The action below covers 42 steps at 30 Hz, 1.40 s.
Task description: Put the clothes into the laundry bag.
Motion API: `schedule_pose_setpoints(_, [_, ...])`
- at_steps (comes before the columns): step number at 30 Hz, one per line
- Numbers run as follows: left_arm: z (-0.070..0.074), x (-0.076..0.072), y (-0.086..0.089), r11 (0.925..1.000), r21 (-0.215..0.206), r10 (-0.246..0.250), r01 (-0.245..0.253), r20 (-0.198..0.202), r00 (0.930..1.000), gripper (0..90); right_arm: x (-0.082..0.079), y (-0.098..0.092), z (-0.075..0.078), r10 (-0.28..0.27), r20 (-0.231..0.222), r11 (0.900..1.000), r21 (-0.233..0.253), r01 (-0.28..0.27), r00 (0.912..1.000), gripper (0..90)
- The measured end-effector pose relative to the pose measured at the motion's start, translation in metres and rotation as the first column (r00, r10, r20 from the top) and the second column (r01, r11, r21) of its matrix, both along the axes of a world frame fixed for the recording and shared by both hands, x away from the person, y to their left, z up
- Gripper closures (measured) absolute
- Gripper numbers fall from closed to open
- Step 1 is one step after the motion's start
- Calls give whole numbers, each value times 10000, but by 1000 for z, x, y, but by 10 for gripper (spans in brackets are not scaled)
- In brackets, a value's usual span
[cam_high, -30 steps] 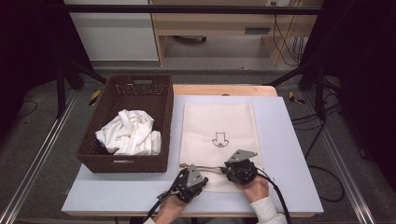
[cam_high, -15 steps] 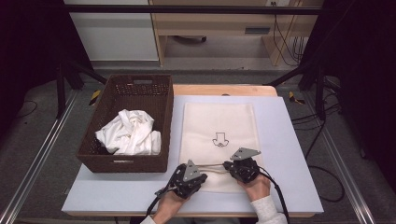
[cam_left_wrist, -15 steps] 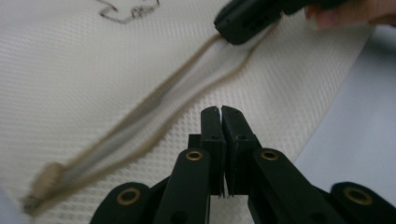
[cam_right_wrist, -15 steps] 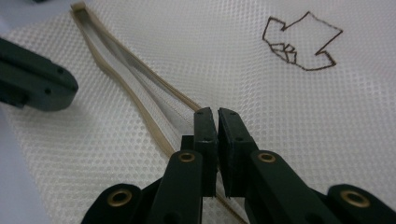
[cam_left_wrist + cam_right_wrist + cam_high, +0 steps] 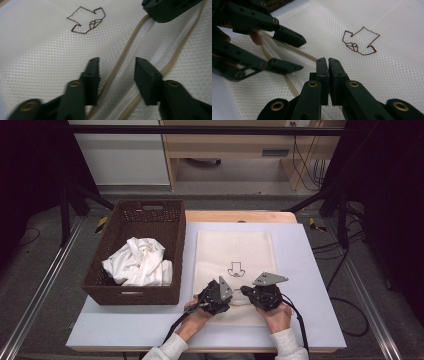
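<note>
A cream mesh bag with a brown arrow logo lies flat on the table. Both grippers sit at its near end, tips almost meeting. My left gripper is open; in the left gripper view its jaws straddle the tan-edged zipper band, just short of the logo. My right gripper is shut; in the right gripper view its jaws are pressed together at the zipper line, and anything between them is hidden. The left gripper stands open just left of it.
A brown wicker basket holding crumpled white cloth stands left of the bag. The pale table has bare surface to the right and along its near edge. Dark frame posts and cables surround the table.
My left gripper has moved forward and a little right onto the bag's near end, closing on the right gripper. The right gripper has barely shifted.
</note>
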State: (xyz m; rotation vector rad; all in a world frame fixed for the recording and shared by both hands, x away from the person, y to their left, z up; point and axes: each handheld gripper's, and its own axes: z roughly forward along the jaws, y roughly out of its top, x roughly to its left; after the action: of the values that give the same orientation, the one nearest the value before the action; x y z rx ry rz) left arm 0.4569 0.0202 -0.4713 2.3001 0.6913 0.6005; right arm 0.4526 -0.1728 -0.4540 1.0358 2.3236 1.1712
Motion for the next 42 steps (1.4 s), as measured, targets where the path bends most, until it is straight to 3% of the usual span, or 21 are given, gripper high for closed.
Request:
schedule_pose_setpoints(2, [1,3,3,9985,-541,19,-29,-182,9998,748,0,0,-1,1,-29,10000,-56,-1,10000,868])
schedule_pose_setpoints(5, [6,7,9,9936,-1130,9,-51,-379,9993,836,-2,1,-1,46,29,10000,2,-46,10000,824])
schedule_pose_setpoints(8, [9,7,11,9896,-1435,70,-123,-373,9993,847,-7,4,1,13,435,9996,-282,0,9991,697])
schedule_pose_setpoints(11, [13,7,13,9863,-1644,93,-157,-394,9992,846,-8,6,-2,49,519,9990,-453,-25,9986,584])
schedule_pose_setpoints(14, [18,6,14,9803,-1974,11,-83,-368,9993,846,-6,10,-8,-167,649,9944,-1029,233,9978,550])
schedule_pose_setpoints(17, [17,6,15,9779,-2092,-62,-41,-484,9988,843,-2,10,-13,-467,603,9906,-1256,539,9971,619])
schedule_pose_setpoints(19, [14,5,14,9796,-2010,-95,-8,-500,9987,828,0,8,-13,-587,443,9911,-1171,635,9973,732])
schedule_pose_setpoints(22, [15,2,16,9758,-2184,-178,59,-528,9984,727,1,5,-11,-705,336,9935,-875,732,9969,850])
schedule_pose_setpoints(25, [24,-8,24,9651,-2619,-214,63,-548,9983,615,1,3,-9,-813,302,9946,-623,831,9962,864])
schedule_pose_setpoints(27, [28,-13,28,9630,-2695,-204,64,-492,9986,621,1,2,-8,-890,283,9947,-494,904,9956,865])
schedule_pose_setpoints(30, [34,-37,41,9542,-2991,-227,75,-474,9986,712,0,-1,-4,-1016,422,9947,-112,1021,9939,866])
schedule_pose_setpoints(31, [34,-37,41,9542,-2991,-227,75,-474,9986,755,0,-1,-4,-1016,422,9947,-112,1021,9939,866])
schedule_pose_setpoints(33, [20,-52,45,9672,-2530,-413,230,-670,9969,818,-1,-3,1,-1121,643,9936,197,1110,9916,865])
schedule_pose_setpoints(34, [20,-52,45,9672,-2530,-413,230,-670,9969,844,-1,-3,1,-1121,643,9936,197,1110,9916,865])
schedule_pose_setpoints(36, [0,-56,46,9768,-2134,-372,149,-1004,9942,881,-2,-3,8,-1181,904,9924,463,1143,9889,865])
schedule_pose_setpoints(39, [-10,-52,48,9797,-2001,-223,-62,-1400,9899,889,-3,-3,16,-1208,1328,9917,610,1135,9837,865])
schedule_pose_setpoints(42, [-14,-52,49,9795,-2011,-174,-109,-1384,9902,889,-5,-5,25,-1252,1668,9894,940,1106,9780,866])
